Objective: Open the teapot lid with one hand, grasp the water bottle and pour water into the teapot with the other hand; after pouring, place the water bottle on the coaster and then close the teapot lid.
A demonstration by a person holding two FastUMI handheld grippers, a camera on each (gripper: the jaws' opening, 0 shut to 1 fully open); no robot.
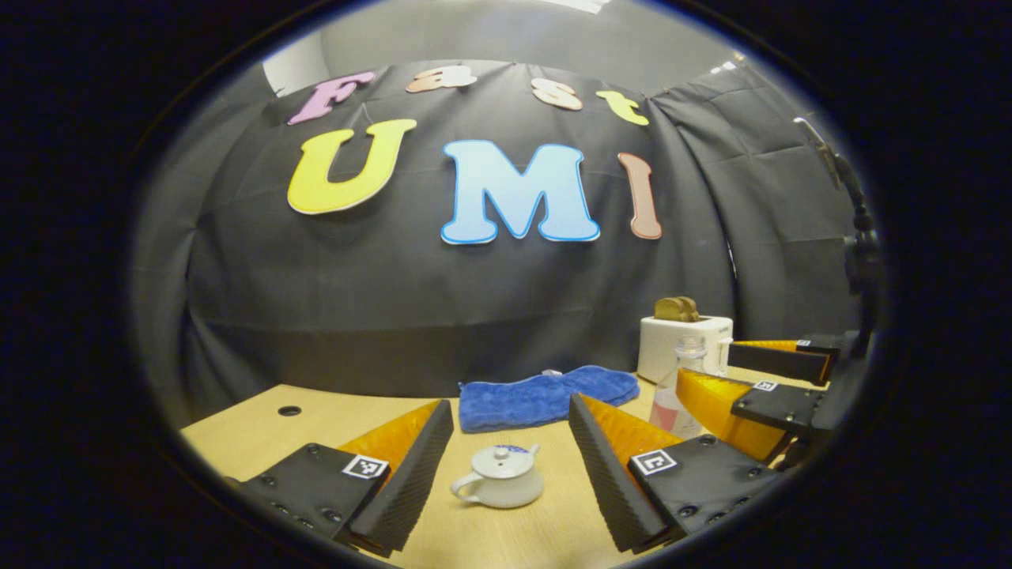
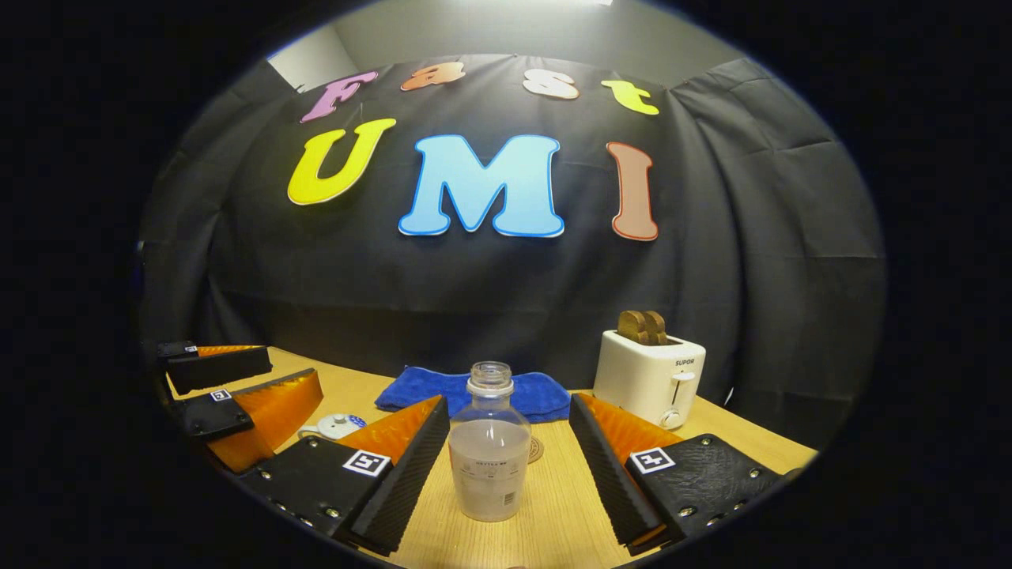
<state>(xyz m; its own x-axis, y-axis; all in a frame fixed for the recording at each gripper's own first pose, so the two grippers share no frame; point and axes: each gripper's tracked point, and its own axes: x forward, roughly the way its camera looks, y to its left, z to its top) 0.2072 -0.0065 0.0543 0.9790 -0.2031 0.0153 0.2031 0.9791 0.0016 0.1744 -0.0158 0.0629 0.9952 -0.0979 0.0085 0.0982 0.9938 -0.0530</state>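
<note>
Left gripper view: left gripper (image 1: pixel 510 466) spread wide, teapot (image 1: pixel 500 476) between its fingers, lid (image 1: pixel 503 461) seated. Right gripper (image 2: pixel 510 466) spread wide around water bottle (image 2: pixel 489 450), coaster (image 2: pixel 535 449) just behind. Centre on lid knob; close squarely, lift vertically.

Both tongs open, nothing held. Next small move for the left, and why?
Probably ease the left tongs forward and down so the fingers flank the lid knob. The teapot sits centred between its open fingers with the lid still on, and the water bottle stands uncapped between the open right tongs, so lifting the lid comes before pouring.
</note>
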